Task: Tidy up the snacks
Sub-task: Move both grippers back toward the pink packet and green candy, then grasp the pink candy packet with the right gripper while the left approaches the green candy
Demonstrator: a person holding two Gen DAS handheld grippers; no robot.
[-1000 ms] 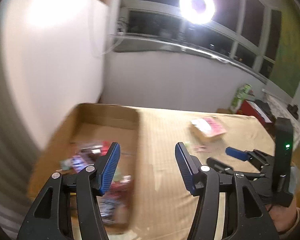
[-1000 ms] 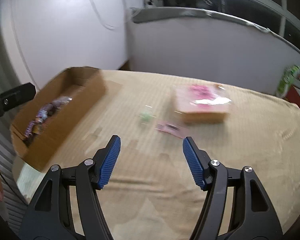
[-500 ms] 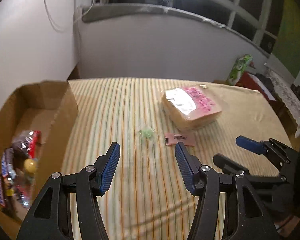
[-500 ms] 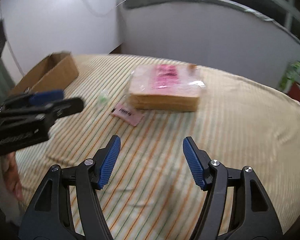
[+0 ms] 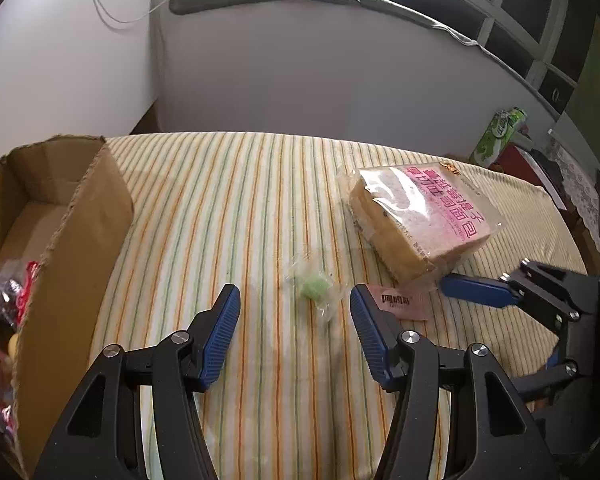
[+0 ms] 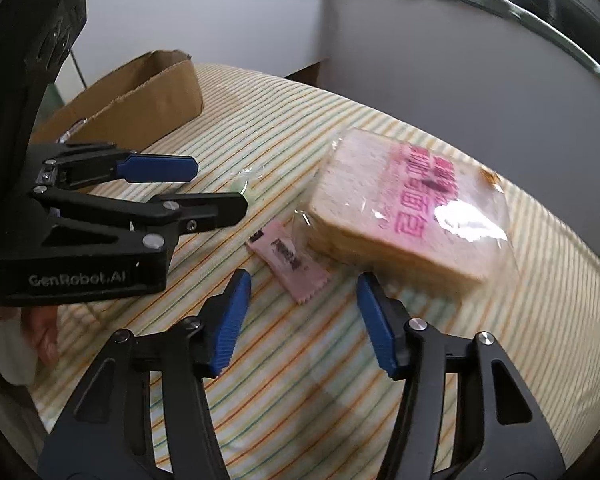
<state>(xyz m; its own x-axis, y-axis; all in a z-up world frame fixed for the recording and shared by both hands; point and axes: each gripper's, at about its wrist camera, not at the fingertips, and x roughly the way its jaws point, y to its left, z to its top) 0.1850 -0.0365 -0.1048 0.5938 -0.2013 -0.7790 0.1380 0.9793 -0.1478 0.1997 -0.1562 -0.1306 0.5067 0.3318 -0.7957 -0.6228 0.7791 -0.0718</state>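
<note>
Down at six o'clock in the left wrist view, the left gripper (image 5: 294, 308) hangs over the striped yellow tablecloth (image 5: 228, 208) with its two blue-padded fingers spread wide, nothing between the pads. Just beyond, at twelve o'clock from its tips, sits one small green candy in a clear crinkly wrapper (image 5: 315, 288). Right beside that, at one o'clock, one flat pink sachet with dark print (image 5: 400, 303) lies on the cloth, touching the near edge of one clear-bagged loaf of sliced bread with pink lettering (image 5: 420, 216). Over at three o'clock the right gripper (image 5: 476, 294) reaches in from the side. In its own view, the right gripper's (image 6: 302, 312) jaws are equally spread and empty, with the sachet (image 6: 288, 258) just ahead at twelve. Far off at nine to ten o'clock stands one open brown cardboard box (image 5: 80, 216) holding several wrapped snacks (image 5: 8, 300); their number is too jumbled to count.
</note>
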